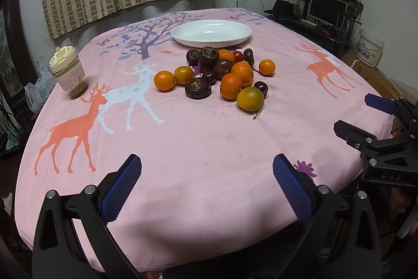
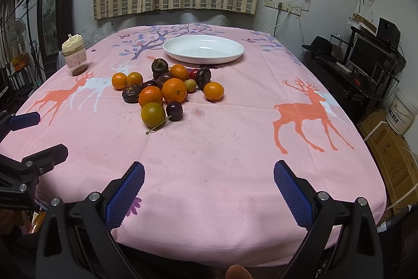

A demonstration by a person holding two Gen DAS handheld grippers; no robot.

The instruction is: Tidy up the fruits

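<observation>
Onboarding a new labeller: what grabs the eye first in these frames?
The fruit pile mid-table: oranges and dark fruits heaped on the pink deer tablecloth. Just beyond it sits an empty white plate, and a lidded jar stands near the left edge. Both grippers, left and right, are open at the near edge, holding nothing.

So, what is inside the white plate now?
Nothing visible: the white plate shows a bare inside. Its near rim hides a thin strip of the bottom. All fruit lies on the tablecloth before it.
</observation>
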